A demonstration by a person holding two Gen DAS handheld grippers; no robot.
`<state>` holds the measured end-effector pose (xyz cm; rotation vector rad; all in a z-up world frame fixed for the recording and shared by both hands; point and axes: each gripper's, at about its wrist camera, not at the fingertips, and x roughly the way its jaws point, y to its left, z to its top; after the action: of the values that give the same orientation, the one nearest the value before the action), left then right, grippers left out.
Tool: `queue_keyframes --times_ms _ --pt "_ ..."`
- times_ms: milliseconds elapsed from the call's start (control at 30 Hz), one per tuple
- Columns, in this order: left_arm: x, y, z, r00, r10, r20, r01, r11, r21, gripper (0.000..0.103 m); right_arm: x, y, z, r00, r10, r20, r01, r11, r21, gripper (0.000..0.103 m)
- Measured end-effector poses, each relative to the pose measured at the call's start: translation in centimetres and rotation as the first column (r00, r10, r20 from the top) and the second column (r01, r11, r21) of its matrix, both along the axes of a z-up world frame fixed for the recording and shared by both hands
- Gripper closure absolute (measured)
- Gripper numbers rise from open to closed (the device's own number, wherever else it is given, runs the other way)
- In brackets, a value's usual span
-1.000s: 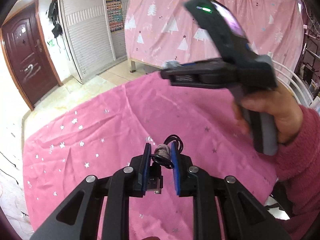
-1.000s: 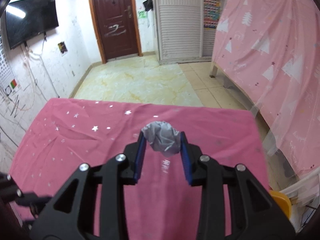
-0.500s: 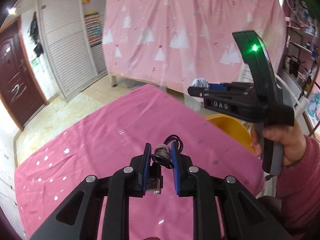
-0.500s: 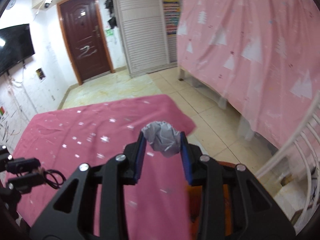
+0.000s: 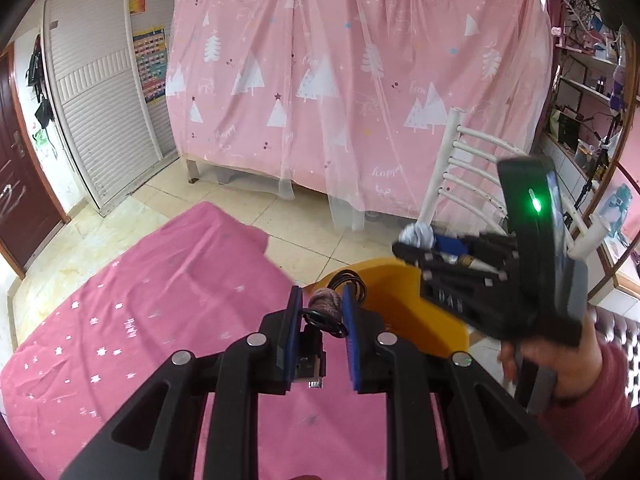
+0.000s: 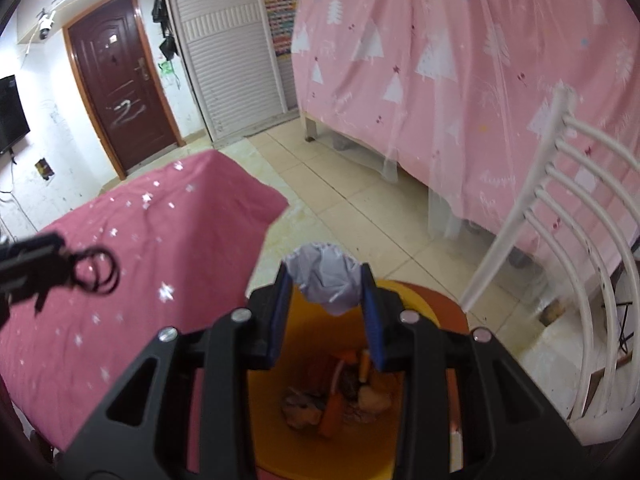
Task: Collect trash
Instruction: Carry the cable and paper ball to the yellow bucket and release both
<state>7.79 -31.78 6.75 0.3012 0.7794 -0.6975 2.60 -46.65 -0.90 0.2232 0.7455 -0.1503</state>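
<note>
1. Fingers of the right gripper (image 6: 324, 304) are clenched on a crumpled wad of pale paper (image 6: 323, 278), which sits between the blue pads at their tips.
2. Directly below and beyond those fingers lies the open mouth of an orange bin (image 6: 420, 300); scraps already lie at its bottom, so some trash appears to be collected.
3. Fingers of the left gripper (image 5: 320, 320) grasp a coiled black cable (image 5: 352, 284) bound with a brownish wrap; a USB plug hangs just under the left pad.
4. Ahead and to the right of the left fingers, the bin's rim (image 5: 384, 276) shows, while the pink star-print cloth (image 5: 140, 300) on the table lies beneath and to their left.
5. Judged from this, both pieces are lifted off the cloth and carried to the bin, with the paper nearest to drop.
6. Left to do: open the right fingers over the bin, then bring the cable over and let it go.
7. No other loose trash shows on the visible cloth.
</note>
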Motion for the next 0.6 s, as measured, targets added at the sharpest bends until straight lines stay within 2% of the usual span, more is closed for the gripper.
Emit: queue_keyframes --times_ms 233,467,567,600 --pt "0.6 -5.3 -2.7 0.999 -0.01 -0.038 0.012 0.999 0.041 0.089 -1.4 -2.1 -3.2 0.999 -0.007 -0.053 0.008 1.0 0.027 0.071" --pt "0.3 -8.4 -4.7 1.0 -0.013 -0.02 0.015 0.996 0.093 0.089 -2.4 -3.5 -5.6 0.996 -0.001 -0.092 0.01 0.995 0.101 0.071" --pt "0.5 -8.9 -4.8 1.0 -0.007 -0.017 0.008 0.995 0.099 0.086 -2.7 -3.6 -6.1 0.995 0.009 -0.096 0.004 0.992 0.129 0.07" --pt "0.5 -8.9 -4.8 1.0 -0.003 -0.011 0.004 0.995 0.097 0.081 -2.8 -3.7 -6.2 0.995 0.011 -0.097 0.003 0.991 0.136 0.07"
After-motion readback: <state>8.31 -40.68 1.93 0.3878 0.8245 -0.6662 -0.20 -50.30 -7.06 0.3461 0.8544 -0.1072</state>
